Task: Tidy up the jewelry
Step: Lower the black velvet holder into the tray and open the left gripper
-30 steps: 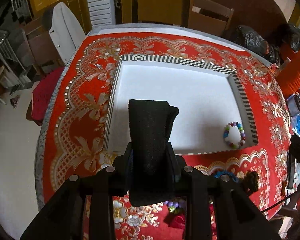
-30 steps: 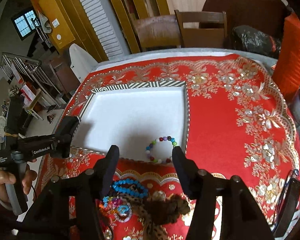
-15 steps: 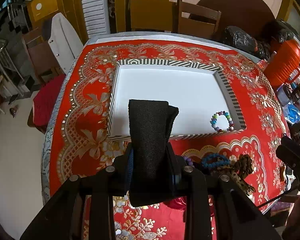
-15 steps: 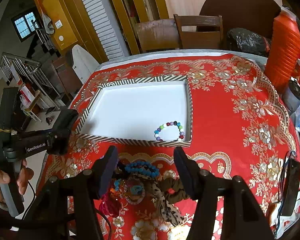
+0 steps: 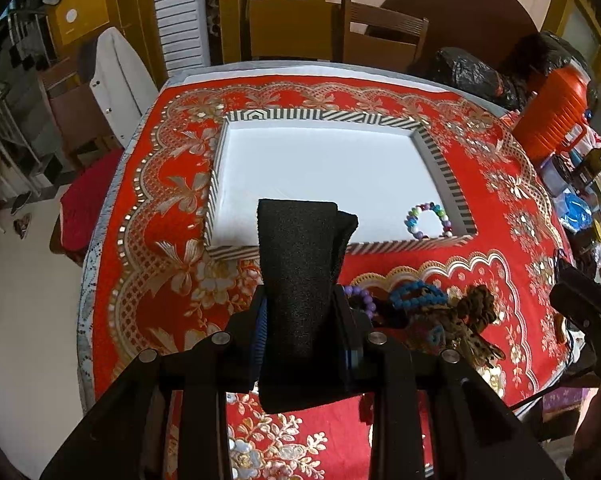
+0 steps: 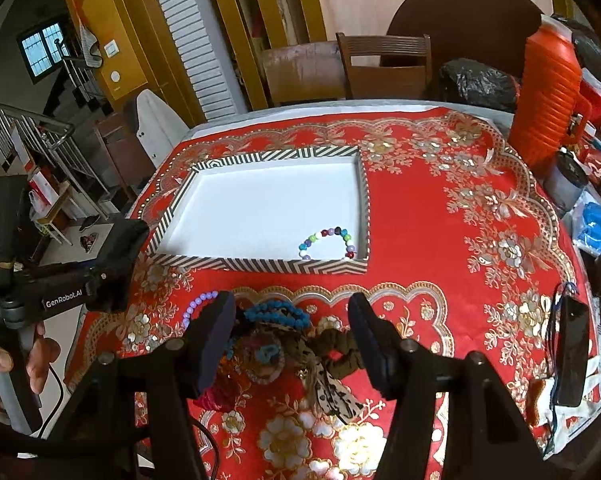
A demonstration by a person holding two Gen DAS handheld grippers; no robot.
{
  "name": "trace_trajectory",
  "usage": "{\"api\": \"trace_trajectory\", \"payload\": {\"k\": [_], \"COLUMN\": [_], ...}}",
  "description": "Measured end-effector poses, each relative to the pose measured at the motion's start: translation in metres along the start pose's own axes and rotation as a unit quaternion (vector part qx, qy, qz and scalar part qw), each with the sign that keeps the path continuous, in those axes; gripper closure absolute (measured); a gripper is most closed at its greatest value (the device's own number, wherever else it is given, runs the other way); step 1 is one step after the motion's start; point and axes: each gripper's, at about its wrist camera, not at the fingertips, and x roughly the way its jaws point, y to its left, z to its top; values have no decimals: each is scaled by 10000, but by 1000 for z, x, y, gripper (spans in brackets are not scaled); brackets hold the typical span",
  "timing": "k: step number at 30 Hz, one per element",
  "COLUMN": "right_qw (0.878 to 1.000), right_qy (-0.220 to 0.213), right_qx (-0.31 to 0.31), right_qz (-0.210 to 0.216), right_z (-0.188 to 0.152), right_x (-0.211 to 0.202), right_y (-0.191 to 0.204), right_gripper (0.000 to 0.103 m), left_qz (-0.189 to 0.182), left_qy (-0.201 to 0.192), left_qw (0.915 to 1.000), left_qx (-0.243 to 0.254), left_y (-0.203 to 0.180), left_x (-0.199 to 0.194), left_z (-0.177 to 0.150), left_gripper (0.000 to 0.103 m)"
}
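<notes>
A white tray with a striped rim (image 5: 446, 172) (image 6: 260, 266) sits on the red tablecloth. A multicoloured bead bracelet (image 5: 427, 220) (image 6: 327, 243) lies in its near right corner. A pile of jewelry lies in front of the tray: a blue bead bracelet (image 5: 417, 294) (image 6: 277, 315), a purple bead bracelet (image 5: 360, 300) (image 6: 198, 304) and a brown scrunchie (image 5: 474, 312) (image 6: 336, 350). My left gripper (image 5: 306, 216) is shut and empty, its pads pressed together above the tray's near edge. My right gripper (image 6: 292, 312) is open and empty above the pile.
An orange ribbed jug (image 6: 548, 92) and clutter stand at the table's right edge. A black phone (image 6: 572, 352) lies at the near right. Wooden chairs (image 6: 384, 66) stand behind the table. The left gripper body (image 6: 72, 284) hangs off the left edge.
Both grippers have pulled back and up from the tray, so the jewelry pile now shows in front of them. The right jaws stay open, the left stay shut.
</notes>
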Motion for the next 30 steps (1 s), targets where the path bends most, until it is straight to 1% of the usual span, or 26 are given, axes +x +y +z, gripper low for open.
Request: {"api": "trace_trajectory", "payload": {"k": [11,14,19,26,30], "right_qw": [9997,9996,9994,9990,9988], "right_qy": [-162,-172,-75,114,283], "right_qx": [136,194,269,326,243], "right_qz": [-76,-112,-207,-274,-330], "right_z": [-5,-8,-16,-28,-39], "right_x": [-17,-20,-19,-15,-8], "right_y": [-7,-11,-19,-29,-31], "right_gripper": [41,41,40,40,40], "left_qz": [-70,-118,-211,-502,-842], "left_qy": [-52,9,154,423,688], "left_qw": [9998,9999,9996,9976,9938], "left_qx": [153,100,45,204,232], "left_y": [-8,-5,-1,-6,-11], "left_x": [-5,-3,1,4,8], "left_z": [-8,-10,-17,-32,-40], "left_gripper": [90,90,90,90,90]}}
